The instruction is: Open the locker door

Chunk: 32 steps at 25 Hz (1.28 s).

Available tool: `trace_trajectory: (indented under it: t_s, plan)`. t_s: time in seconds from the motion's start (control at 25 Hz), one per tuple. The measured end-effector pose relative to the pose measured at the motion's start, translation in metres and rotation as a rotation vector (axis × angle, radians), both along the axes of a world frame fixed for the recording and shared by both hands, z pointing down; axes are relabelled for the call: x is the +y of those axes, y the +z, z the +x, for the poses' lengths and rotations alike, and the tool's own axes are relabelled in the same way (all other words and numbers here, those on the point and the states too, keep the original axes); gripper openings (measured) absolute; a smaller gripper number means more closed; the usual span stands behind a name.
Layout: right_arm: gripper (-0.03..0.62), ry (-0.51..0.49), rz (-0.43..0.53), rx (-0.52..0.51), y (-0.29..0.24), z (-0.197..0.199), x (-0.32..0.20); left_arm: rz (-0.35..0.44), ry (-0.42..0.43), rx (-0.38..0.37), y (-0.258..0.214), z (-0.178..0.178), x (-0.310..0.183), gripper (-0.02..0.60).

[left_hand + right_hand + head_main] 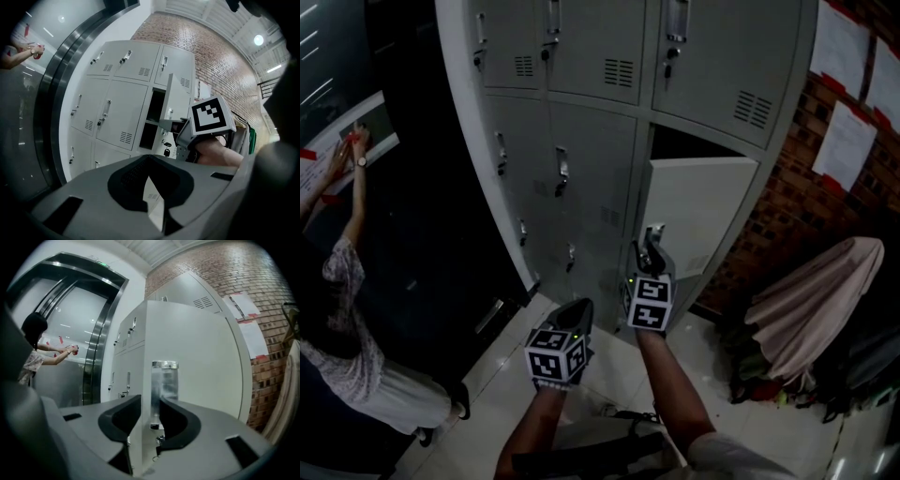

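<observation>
A grey bank of lockers (581,159) stands ahead. One locker door (694,211) on the right column hangs partly open, with the dark compartment (684,142) showing above it. My right gripper (649,242) is at that door's free edge. In the right gripper view its jaws straddle the door (201,362) edge and press on the chrome handle (164,380), so my right gripper (150,404) is shut on it. My left gripper (578,305) hangs lower and to the left, shut and holding nothing, and the open door (169,101) shows beyond my left gripper (149,159).
A person (347,309) stands at the left by a dark lift door (422,216), arm raised. A brick wall (787,225) with paper sheets (844,141) flanks the lockers on the right. A beige cloth-covered heap (811,300) sits on the floor there.
</observation>
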State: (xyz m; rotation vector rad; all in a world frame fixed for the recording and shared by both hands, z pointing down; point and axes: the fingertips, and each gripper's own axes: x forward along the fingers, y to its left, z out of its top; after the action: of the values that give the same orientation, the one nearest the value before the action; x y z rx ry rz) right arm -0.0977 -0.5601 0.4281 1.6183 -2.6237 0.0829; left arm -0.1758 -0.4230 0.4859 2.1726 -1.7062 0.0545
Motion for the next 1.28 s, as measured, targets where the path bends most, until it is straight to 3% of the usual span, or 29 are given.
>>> trace_trajectory:
  t_s: [0.44, 0.6, 1.12, 1.28]
  plan:
    - [0.118, 0.0, 0.001, -0.003, -0.002, 0.013, 0.015, 0.0, 0.007, -0.001, -0.003, 0.007, 0.012, -0.002]
    - [0.15, 0.018, 0.009, 0.01, -0.001, 0.027, 0.029, 0.0, 0.027, -0.003, -0.004, 0.016, 0.022, -0.002]
    - [0.148, 0.059, 0.041, 0.029, -0.006, 0.089, 0.093, 0.004, 0.188, -0.01, -0.008, 0.086, 0.051, -0.002]
    - [0.099, 0.06, 0.046, 0.031, -0.006, 0.111, 0.109, 0.007, 0.241, -0.01, -0.009, 0.109, 0.056, -0.002]
